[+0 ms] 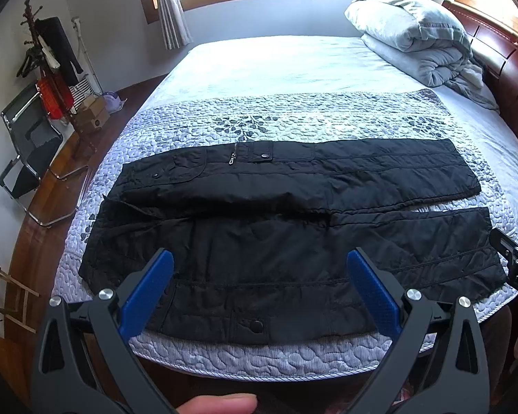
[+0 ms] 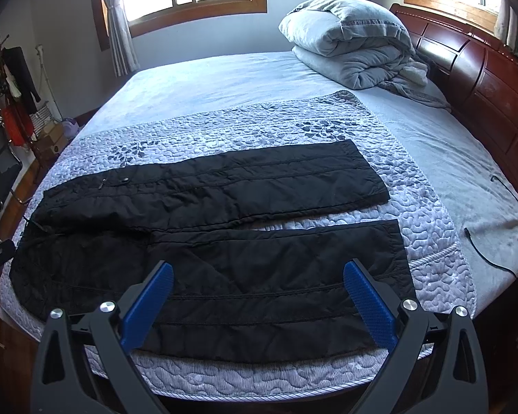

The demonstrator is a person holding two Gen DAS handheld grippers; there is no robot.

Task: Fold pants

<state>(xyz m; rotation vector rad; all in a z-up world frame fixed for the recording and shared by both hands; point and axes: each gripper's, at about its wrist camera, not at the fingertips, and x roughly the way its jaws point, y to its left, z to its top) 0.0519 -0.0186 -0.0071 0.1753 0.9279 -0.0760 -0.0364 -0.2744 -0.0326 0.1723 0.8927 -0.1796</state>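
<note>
Black quilted pants [image 1: 276, 227] lie flat on a patterned quilt at the near edge of the bed, waist to the left, both legs running right with a narrow gap between them. They also show in the right wrist view [image 2: 224, 241]. My left gripper [image 1: 259, 269] is open and empty, hovering above the near side of the waist and hip. My right gripper [image 2: 257, 276] is open and empty above the near leg. The right gripper's tip [image 1: 514, 252] shows at the right edge of the left wrist view.
The patterned quilt [image 1: 293, 117] covers the near part of the bed. A rolled grey duvet [image 1: 414, 34] sits by the wooden headboard [image 2: 483, 79]. A black cable [image 2: 493, 252] lies on the sheet at right. A chair and coat rack [image 1: 45, 86] stand left.
</note>
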